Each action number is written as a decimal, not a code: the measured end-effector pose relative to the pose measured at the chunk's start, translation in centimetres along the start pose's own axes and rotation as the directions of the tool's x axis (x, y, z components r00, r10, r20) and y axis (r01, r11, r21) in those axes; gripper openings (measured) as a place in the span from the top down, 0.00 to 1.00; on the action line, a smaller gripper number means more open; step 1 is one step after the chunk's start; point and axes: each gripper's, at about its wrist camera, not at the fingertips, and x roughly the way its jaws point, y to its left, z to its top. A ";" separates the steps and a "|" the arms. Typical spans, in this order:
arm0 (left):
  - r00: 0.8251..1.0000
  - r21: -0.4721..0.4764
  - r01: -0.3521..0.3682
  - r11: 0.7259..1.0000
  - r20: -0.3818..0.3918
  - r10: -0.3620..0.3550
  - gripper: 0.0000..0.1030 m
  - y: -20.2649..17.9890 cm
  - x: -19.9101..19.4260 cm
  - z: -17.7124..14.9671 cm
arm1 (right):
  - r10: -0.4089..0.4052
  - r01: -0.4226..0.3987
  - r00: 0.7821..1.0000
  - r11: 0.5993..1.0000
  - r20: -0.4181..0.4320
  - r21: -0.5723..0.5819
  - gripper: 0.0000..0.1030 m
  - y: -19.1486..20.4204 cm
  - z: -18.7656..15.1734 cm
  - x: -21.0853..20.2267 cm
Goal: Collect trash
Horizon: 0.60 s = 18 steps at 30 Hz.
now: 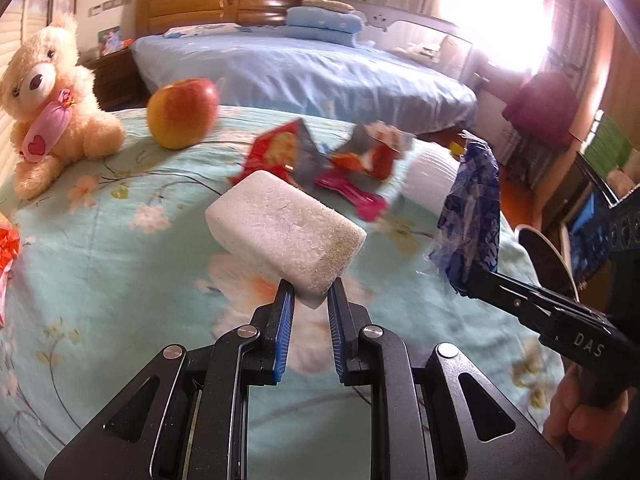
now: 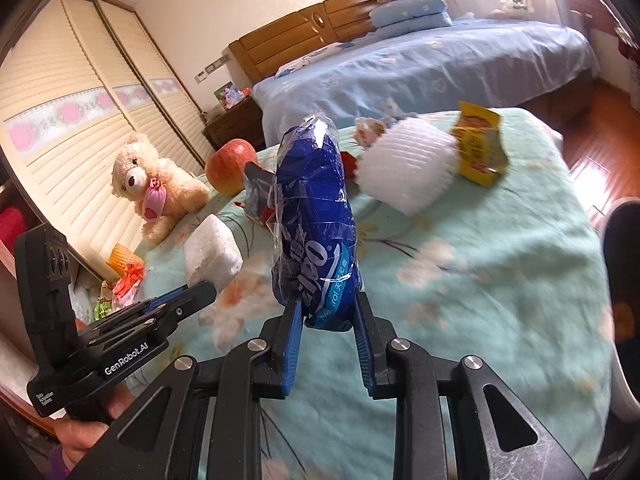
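My left gripper [image 1: 311, 294] is shut on a white foam block [image 1: 284, 236], held above the green flowered tablecloth [image 1: 120, 280]; the block also shows in the right wrist view [image 2: 212, 252]. My right gripper [image 2: 328, 308] is shut on a crumpled blue plastic wrapper [image 2: 312, 216], held upright; it also shows in the left wrist view [image 1: 472, 216]. Red snack wrappers [image 1: 288, 152] and a pink wrapper [image 1: 356, 196] lie on the table beyond the block. A yellow wrapper [image 2: 478, 144] lies by a white ribbed foam sleeve [image 2: 408, 168].
A teddy bear [image 1: 52, 108] and an apple [image 1: 182, 112] sit at the table's far left. Orange and red packaging [image 2: 124, 272] lies at the left edge. A blue-covered bed [image 1: 304, 68] stands behind. A dark round object [image 2: 624, 264] is at the right.
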 end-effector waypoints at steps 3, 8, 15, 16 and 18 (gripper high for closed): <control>1.000 0.028 0.023 0.999 -0.006 -0.023 0.84 -1.6 -0.4 -0.7 | -0.015 0.015 1.000 1.000 0.006 0.014 0.76 -0.8 -0.9 -1.3; 0.998 0.082 0.057 0.995 -0.011 -0.056 0.84 -4.4 -1.0 -1.6 | -0.046 0.046 0.999 0.998 0.017 0.046 0.76 -2.4 -2.3 -3.4; 0.995 0.146 0.103 0.984 -0.021 -0.101 0.84 -7.9 -1.5 -2.4 | -0.092 0.088 0.995 0.993 0.045 0.085 0.76 -4.4 -3.5 -6.1; 0.994 0.153 0.108 0.982 -0.023 -0.106 0.84 -8.3 -1.5 -2.5 | -0.099 0.094 0.994 0.991 0.052 0.093 0.76 -4.8 -3.7 -6.7; 0.993 0.167 0.120 0.979 -0.027 -0.117 0.84 -9.1 -1.5 -2.5 | -0.111 0.104 0.992 0.989 0.057 0.103 0.76 -5.4 -4.0 -7.3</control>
